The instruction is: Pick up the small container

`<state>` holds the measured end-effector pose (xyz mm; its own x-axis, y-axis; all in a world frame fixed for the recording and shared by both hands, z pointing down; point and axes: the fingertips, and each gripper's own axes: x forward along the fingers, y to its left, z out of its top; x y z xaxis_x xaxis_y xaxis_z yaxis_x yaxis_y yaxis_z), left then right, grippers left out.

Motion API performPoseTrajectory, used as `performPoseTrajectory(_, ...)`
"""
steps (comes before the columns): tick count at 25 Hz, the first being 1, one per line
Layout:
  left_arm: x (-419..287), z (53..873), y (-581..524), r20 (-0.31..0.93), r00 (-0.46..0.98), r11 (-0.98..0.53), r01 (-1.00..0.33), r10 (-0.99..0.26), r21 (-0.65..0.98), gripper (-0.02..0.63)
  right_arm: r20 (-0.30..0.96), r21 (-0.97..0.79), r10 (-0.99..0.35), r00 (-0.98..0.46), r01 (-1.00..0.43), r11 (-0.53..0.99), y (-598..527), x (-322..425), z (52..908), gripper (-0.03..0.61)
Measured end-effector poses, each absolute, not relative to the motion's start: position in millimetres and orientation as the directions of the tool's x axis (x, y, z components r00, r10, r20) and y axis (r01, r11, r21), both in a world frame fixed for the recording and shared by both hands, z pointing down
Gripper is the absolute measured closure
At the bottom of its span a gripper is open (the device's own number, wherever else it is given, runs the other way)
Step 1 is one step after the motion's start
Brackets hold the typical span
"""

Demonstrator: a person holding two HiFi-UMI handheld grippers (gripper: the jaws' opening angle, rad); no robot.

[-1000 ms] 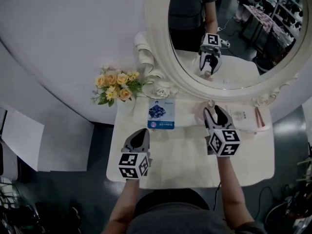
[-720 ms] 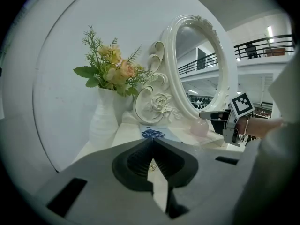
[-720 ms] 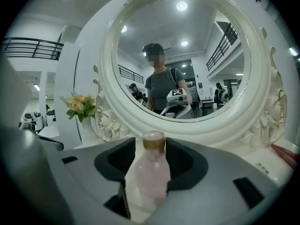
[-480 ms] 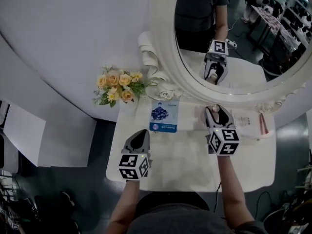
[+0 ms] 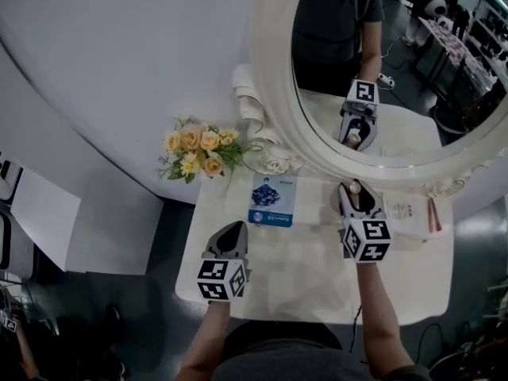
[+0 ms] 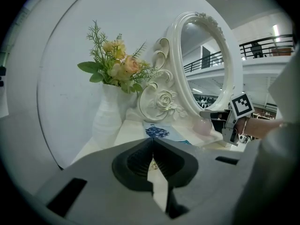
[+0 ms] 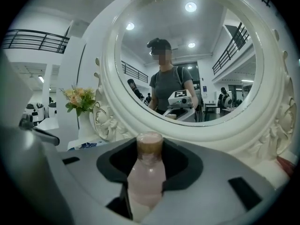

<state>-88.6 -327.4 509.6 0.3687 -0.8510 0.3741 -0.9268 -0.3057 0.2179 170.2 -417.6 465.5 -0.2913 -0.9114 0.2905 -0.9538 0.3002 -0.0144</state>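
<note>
- Small container (image 7: 146,172), a pink bottle, stands between the fingers of the right gripper (image 5: 356,193), and looks to rest on the white table (image 5: 309,272) in front of the mirror (image 5: 413,62).
- Those fingers have just been closing and seem to press its sides.
- Lifting is not yet done.
- Left gripper (image 6: 152,144) has its fingers together, empty, well apart from the bottle.

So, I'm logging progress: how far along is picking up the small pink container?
Done: the right tongs have reached the small container, which stands between them. In hand: they have just been closing and now look pressed on its sides. Left: lifting it off the table; it seems not yet raised. The left tongs sit shut.
</note>
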Motion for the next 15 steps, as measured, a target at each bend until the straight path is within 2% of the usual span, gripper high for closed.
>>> performPoseTrajectory(15, -83, 500, -324, 0.353, 0.387, -0.334, -0.92, -0.852, 0.204, 0.607, 0.197, -0.042, -0.922, -0.334, -0.942, 0.332, -381, 155, 449, 0.428)
